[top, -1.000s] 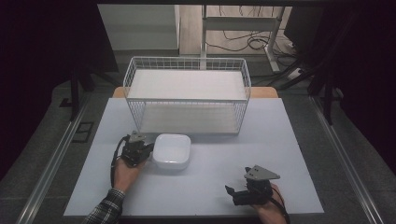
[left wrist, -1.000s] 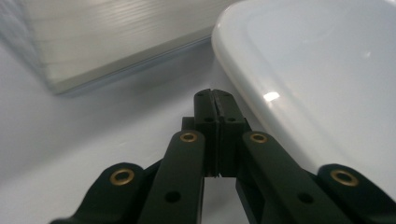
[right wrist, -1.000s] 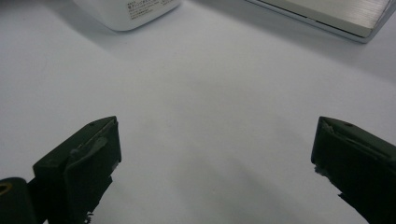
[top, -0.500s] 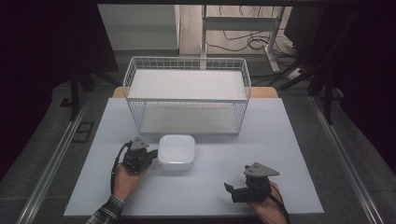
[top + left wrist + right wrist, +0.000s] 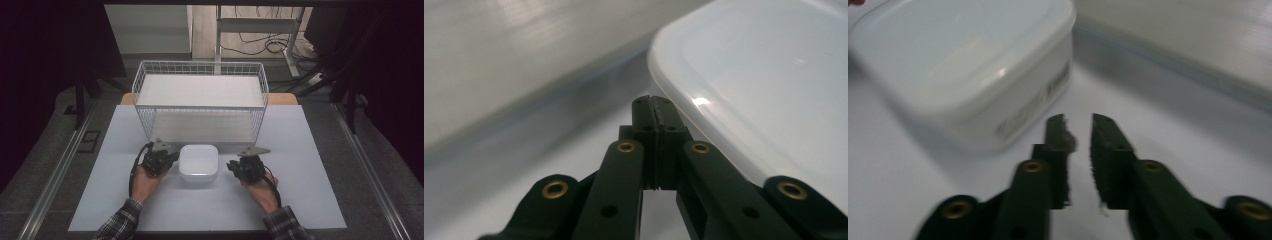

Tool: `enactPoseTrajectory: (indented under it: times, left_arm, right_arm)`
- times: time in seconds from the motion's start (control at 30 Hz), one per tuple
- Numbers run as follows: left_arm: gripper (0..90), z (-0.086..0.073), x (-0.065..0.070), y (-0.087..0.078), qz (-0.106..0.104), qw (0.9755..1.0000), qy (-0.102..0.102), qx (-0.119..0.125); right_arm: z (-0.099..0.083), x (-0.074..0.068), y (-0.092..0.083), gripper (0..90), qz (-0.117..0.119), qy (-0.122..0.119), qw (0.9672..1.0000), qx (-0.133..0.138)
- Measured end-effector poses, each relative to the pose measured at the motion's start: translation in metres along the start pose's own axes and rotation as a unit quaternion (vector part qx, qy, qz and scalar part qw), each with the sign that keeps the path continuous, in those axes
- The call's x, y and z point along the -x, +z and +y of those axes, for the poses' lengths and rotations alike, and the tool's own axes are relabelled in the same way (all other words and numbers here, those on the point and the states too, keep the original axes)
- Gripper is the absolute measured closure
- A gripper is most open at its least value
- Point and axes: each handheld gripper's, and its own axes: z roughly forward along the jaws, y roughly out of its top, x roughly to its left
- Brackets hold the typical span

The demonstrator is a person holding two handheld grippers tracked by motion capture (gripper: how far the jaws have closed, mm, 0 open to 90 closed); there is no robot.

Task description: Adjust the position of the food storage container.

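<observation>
A white lidded container [image 5: 198,162] sits on the table in front of the wire basket. My left gripper [image 5: 172,159] is at its left side, shut and empty. In the left gripper view the joined tips [image 5: 651,102] sit right beside the lid's rounded edge [image 5: 774,75]. My right gripper [image 5: 231,166] is close to the container's right side, a small gap away from it. Its jaws have just been closing and stand nearly together with nothing between them. In the blurred right gripper view the container [image 5: 963,65] lies ahead and to the left of the right gripper [image 5: 1079,125].
A white wire basket [image 5: 200,106] with a flat white shelf stands just behind the container, across the back of the pale table [image 5: 310,150]. Metal rails run along both table sides. Cables and a stand lie on the floor beyond.
The right hand has swung from the table's front right up to the container's right side. The left gripper and the container have shifted a little to the right.
</observation>
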Motion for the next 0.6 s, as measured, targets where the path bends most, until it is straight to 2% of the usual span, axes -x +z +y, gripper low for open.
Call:
enactPoseTrajectory:
  times: [0.1, 0.13, 0.2, 0.23, 0.27, 0.3, 0.37, 0.47, 0.57, 0.6]
  left_arm:
    - [89.7, 0.003, -0.005, 0.011, -0.002, 0.9999, -0.006, -0.008]
    - [89.7, 0.004, -0.006, 0.014, -0.012, 0.9998, -0.012, -0.008]
    - [89.8, 0.003, -0.005, 0.015, -0.019, 0.9997, -0.016, -0.006]
    - [89.8, 0.003, -0.005, 0.015, -0.019, 0.9997, -0.016, -0.006]
    - [89.8, 0.002, -0.002, 0.014, -0.020, 0.9997, -0.014, -0.006]
    - [89.8, 0.002, -0.002, 0.014, -0.020, 0.9997, -0.014, -0.006]
    - [89.8, -0.001, 0.005, 0.009, -0.023, 0.9994, -0.027, 0.004]
    - [89.8, -0.005, 0.012, 0.004, -0.028, 0.9992, -0.028, 0.006]
    - [89.8, -0.009, 0.018, 0.002, -0.028, 0.9991, -0.031, 0.004]
    - [89.8, -0.011, 0.024, -0.001, -0.025, 0.9991, -0.033, 0.003]
  right_arm:
    - [0.013, 0.004, 0.023, 89.3, -0.011, 0.012, 0.9999, 0.003]
    - [0.016, 0.004, 0.029, 89.3, -0.013, 0.014, 0.9998, 0.002]
    - [0.019, 0.004, 0.038, 89.2, -0.026, 0.009, 0.9996, -0.001]
    - [0.019, 0.004, 0.038, 89.2, -0.026, 0.009, 0.9996, -0.001]
    - [0.020, 0.004, 0.041, 89.1, -0.012, 0.010, 0.9999, 0.000]
    - [0.020, 0.004, 0.041, 89.1, -0.012, 0.010, 0.9999, 0.000]
    - [0.020, 0.001, 0.038, 89.0, -0.018, 0.006, 0.9998, -0.001]
    - [0.017, 0.002, 0.030, 88.3, -0.007, 0.030, 0.9995, 0.000]
    - [0.014, 0.002, 0.026, 88.4, -0.007, 0.031, 0.9995, 0.002]
    - [0.012, 0.001, 0.023, 88.4, -0.006, 0.032, 0.9995, 0.001]
